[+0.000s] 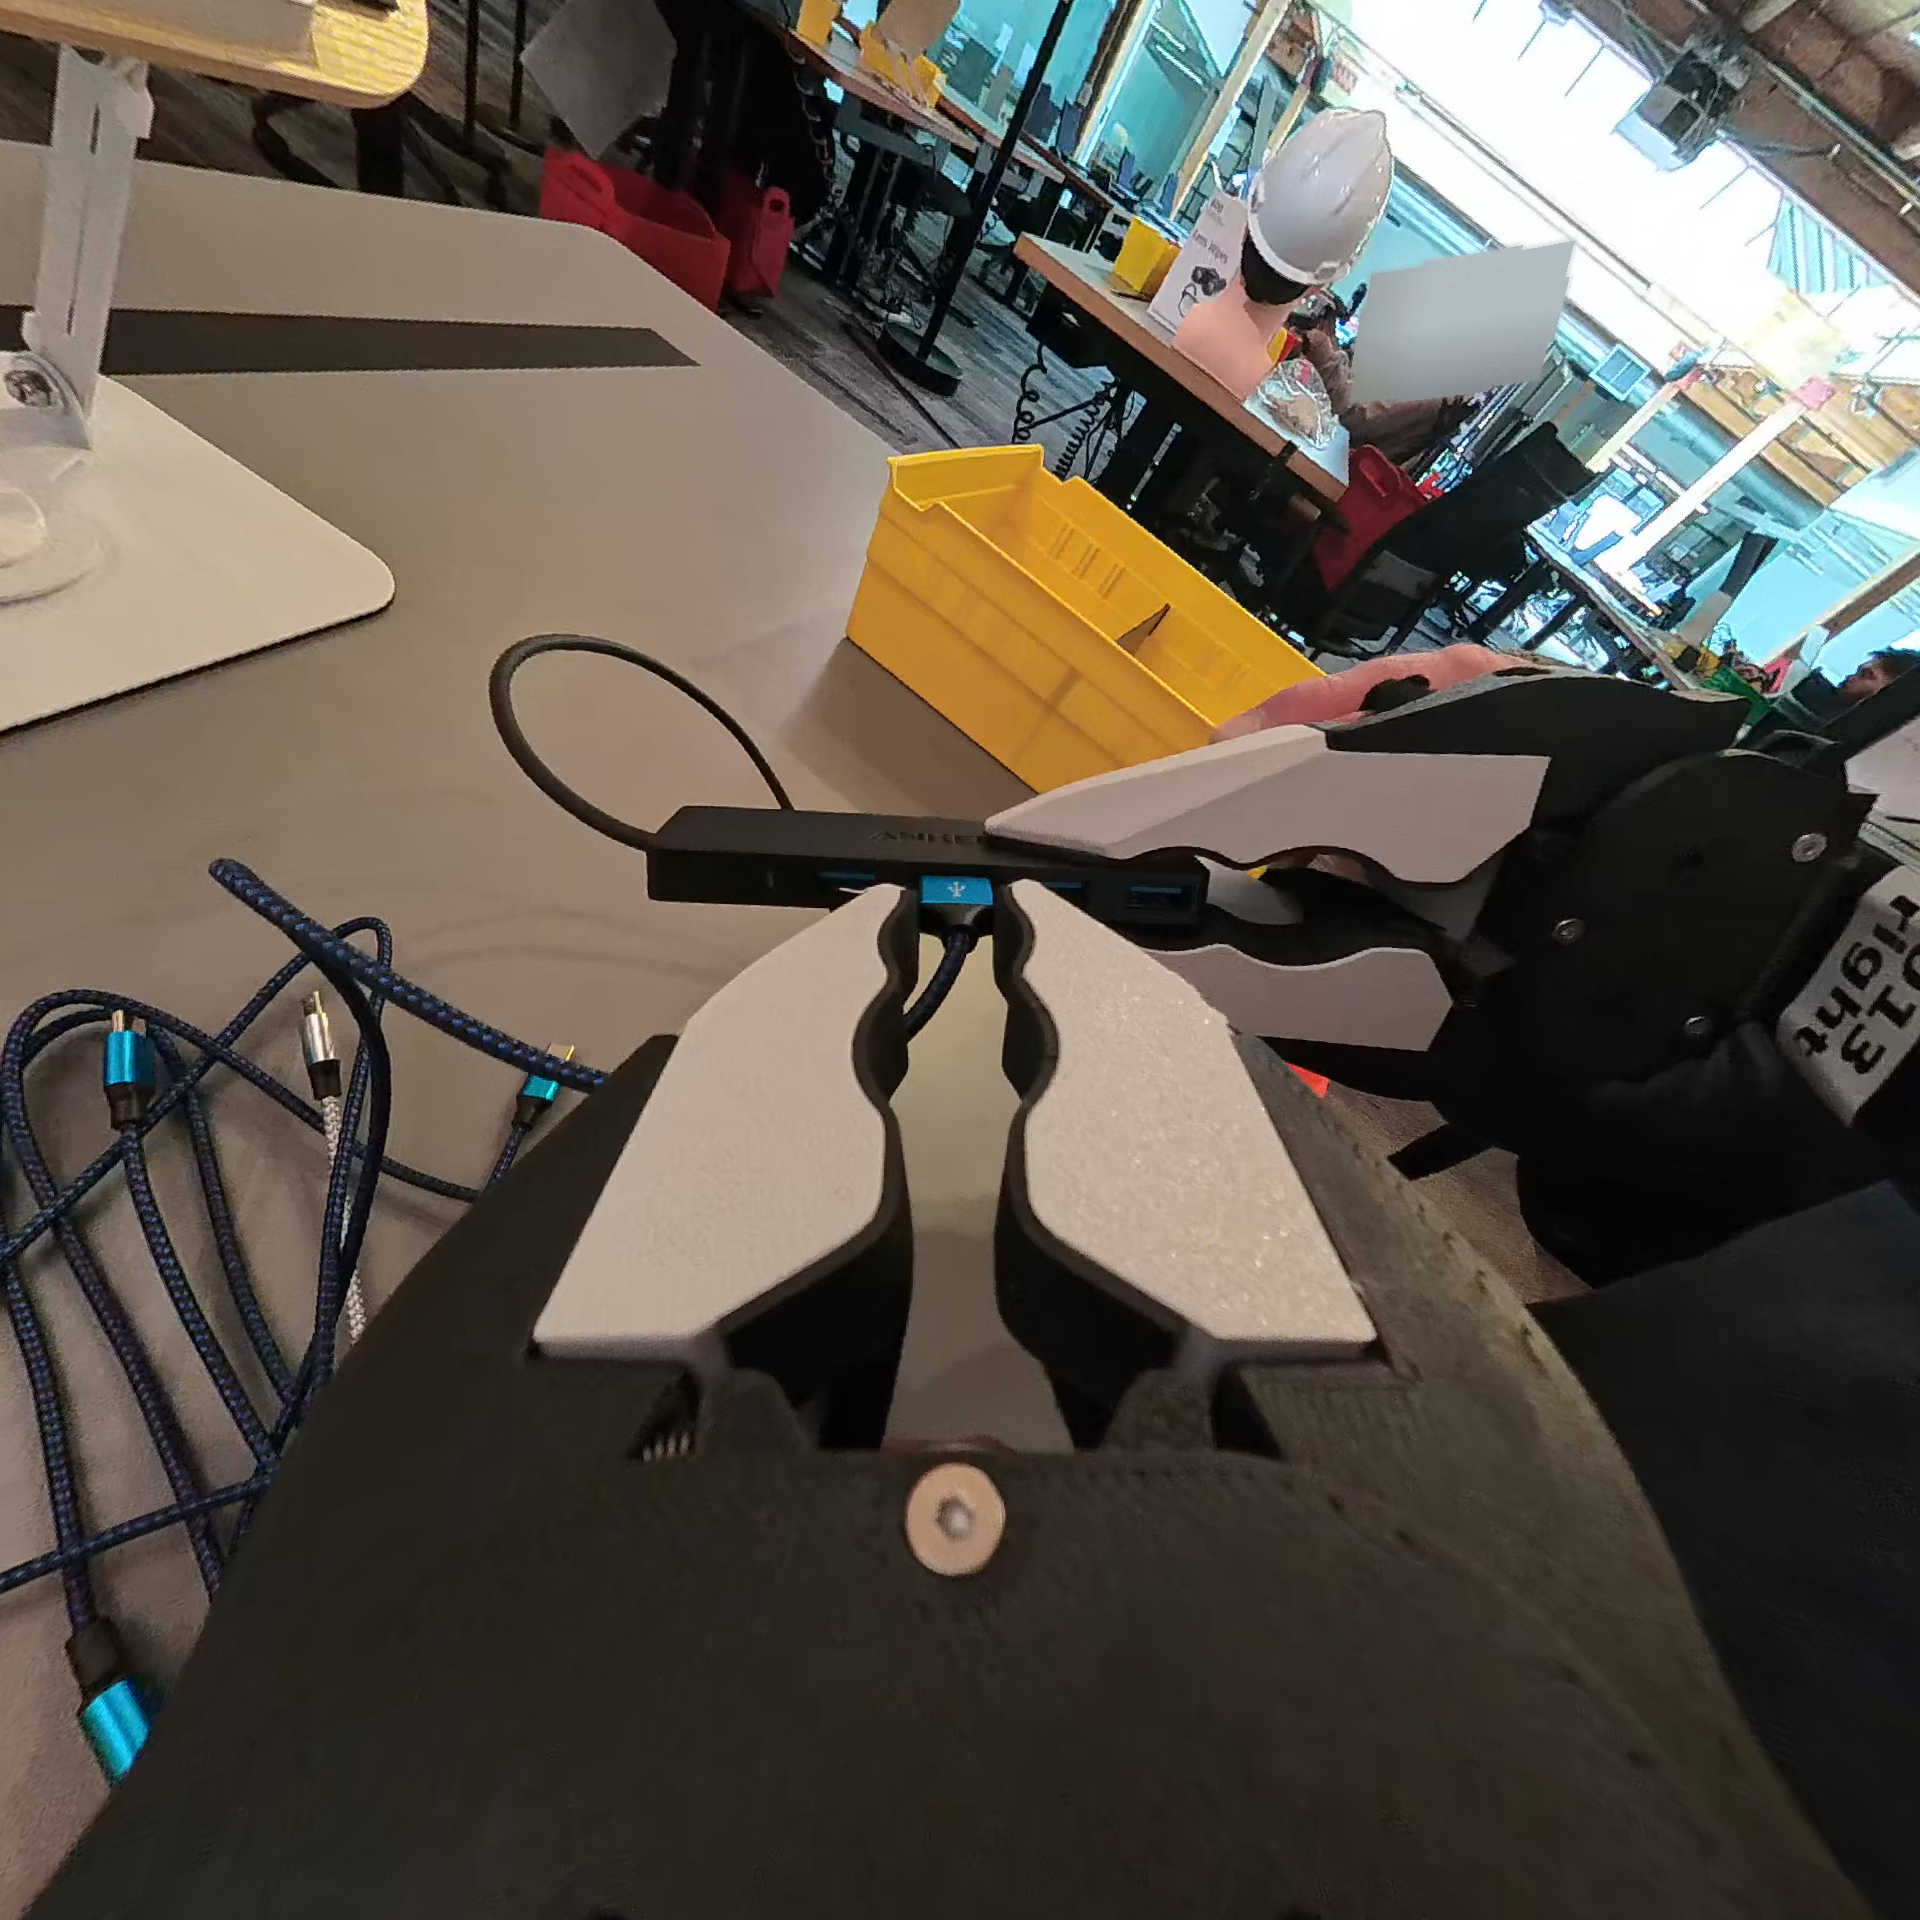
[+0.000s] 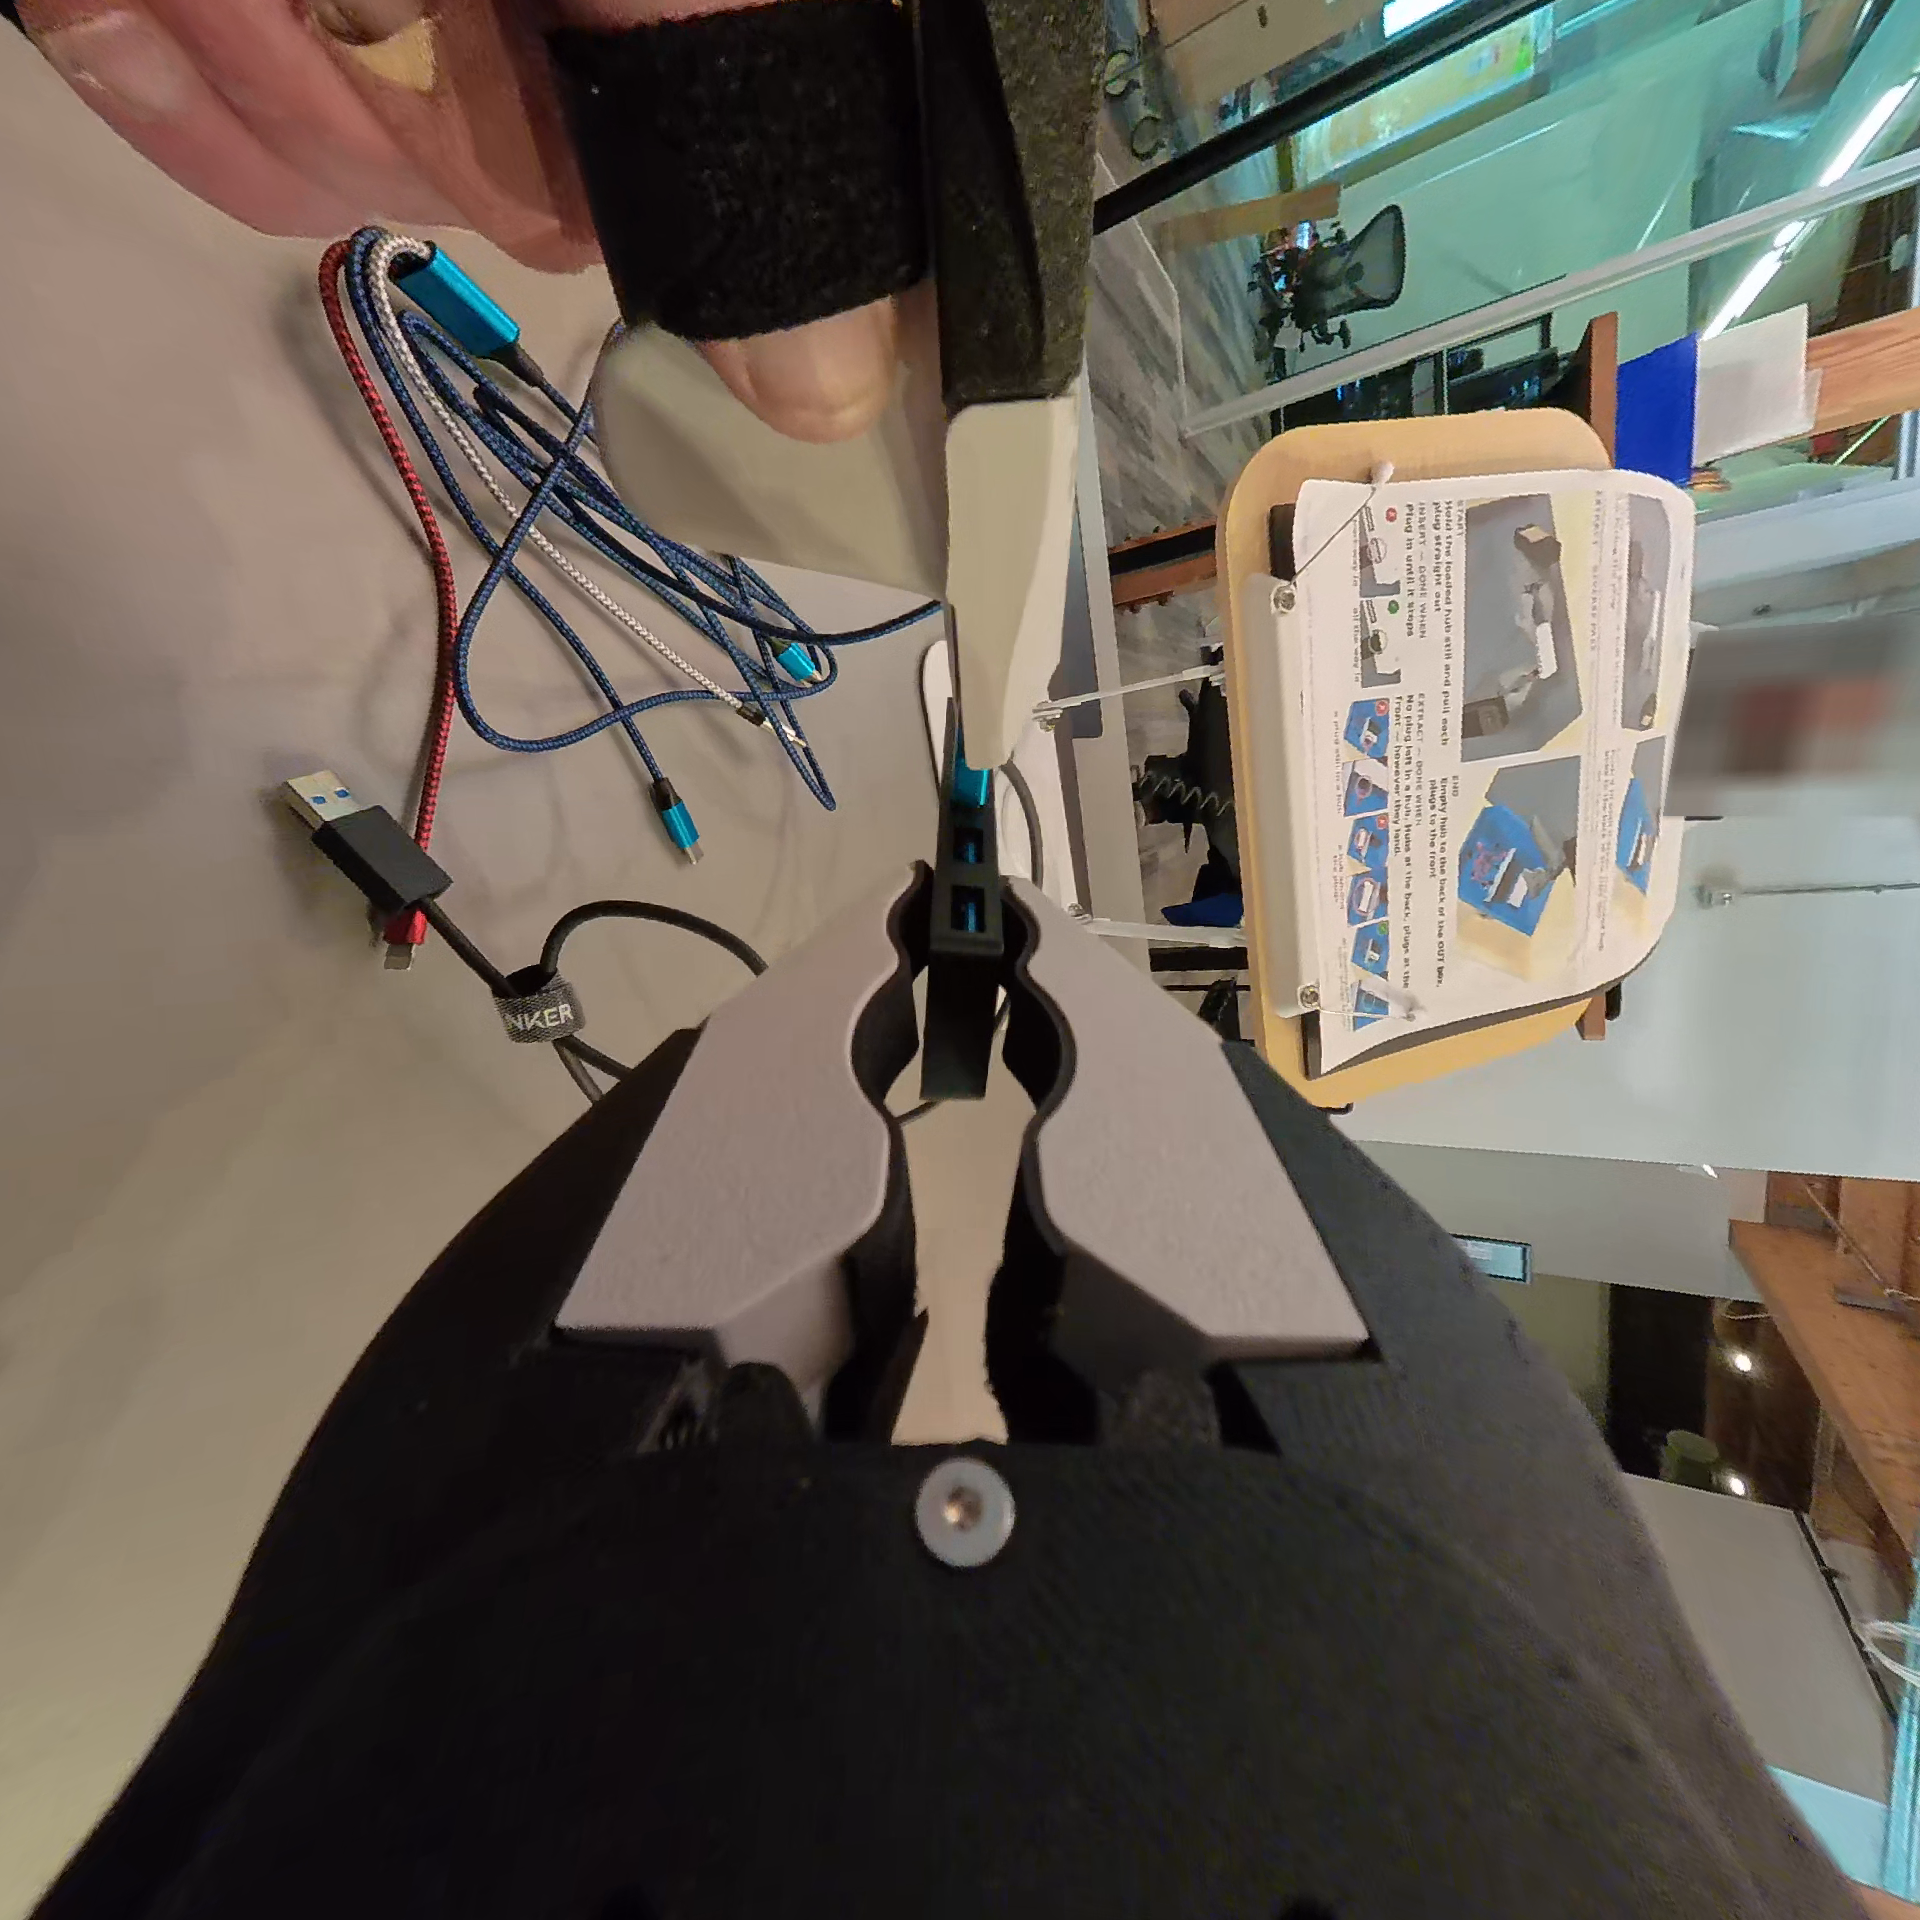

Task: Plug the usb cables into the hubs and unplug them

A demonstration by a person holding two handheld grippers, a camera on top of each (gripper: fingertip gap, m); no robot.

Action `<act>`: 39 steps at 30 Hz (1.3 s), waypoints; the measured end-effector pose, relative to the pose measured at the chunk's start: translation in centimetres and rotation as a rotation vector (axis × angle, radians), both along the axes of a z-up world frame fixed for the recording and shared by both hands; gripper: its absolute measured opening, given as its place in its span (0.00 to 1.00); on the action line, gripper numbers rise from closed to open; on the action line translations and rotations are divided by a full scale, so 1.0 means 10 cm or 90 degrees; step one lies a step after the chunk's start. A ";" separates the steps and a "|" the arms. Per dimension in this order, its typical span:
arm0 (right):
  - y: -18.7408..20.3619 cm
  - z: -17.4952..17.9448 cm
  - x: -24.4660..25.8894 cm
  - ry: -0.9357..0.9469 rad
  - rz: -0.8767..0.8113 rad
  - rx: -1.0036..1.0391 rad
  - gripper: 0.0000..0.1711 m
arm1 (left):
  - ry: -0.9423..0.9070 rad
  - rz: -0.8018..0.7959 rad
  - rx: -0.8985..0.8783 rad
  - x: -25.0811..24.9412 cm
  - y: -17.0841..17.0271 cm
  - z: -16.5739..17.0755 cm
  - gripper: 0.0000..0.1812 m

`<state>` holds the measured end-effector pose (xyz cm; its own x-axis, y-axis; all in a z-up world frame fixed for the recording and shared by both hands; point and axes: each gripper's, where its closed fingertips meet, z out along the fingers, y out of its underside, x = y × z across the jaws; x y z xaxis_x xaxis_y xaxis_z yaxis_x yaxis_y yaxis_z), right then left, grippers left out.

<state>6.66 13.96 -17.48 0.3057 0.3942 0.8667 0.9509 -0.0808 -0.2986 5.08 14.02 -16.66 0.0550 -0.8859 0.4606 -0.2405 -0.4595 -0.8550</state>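
The black USB hub (image 1: 925, 857) is held above the grey desk (image 1: 520, 499), level in the left wrist view, with its row of blue ports facing the left hand-held gripper (image 1: 954, 904). That gripper's grey fingers (image 1: 769, 1101) are closed to a narrow gap around the blue USB plug (image 1: 956, 896), which sits in a port near the middle of the hub, its dark braided cable (image 1: 935, 987) running back between the fingers. The right hand-held gripper (image 2: 961, 914) clamps the hub's other end by its flat faces; in the right wrist view the hub stands on edge between the closed tips, two free blue ports showing beyond them. The hub's own black cord (image 1: 613, 727) loops away over the desk. A tangle of loose braided cables (image 1: 208, 1091), blue with one white, lies on the desk to the left, their small blue-sleeved connectors free. The right wrist view also shows a red braided cable (image 2: 416, 520) and a black USB-A plug (image 2: 364, 842) lying on the desk. A yellow bin (image 1: 1039, 613) stands just behind the hub, and a white stand base (image 1: 156, 582) rests at the far left.
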 end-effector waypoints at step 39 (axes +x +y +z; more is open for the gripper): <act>0.04 -0.13 0.06 0.021 -0.003 -0.043 0.05 | 0.002 0.030 -0.034 0.04 0.03 -0.11 0.07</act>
<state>7.27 14.38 -18.74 0.3360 0.4501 0.8274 0.9401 -0.1068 -0.3237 5.45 14.34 -17.77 0.0984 -0.8562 0.5072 -0.2203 -0.5157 -0.8279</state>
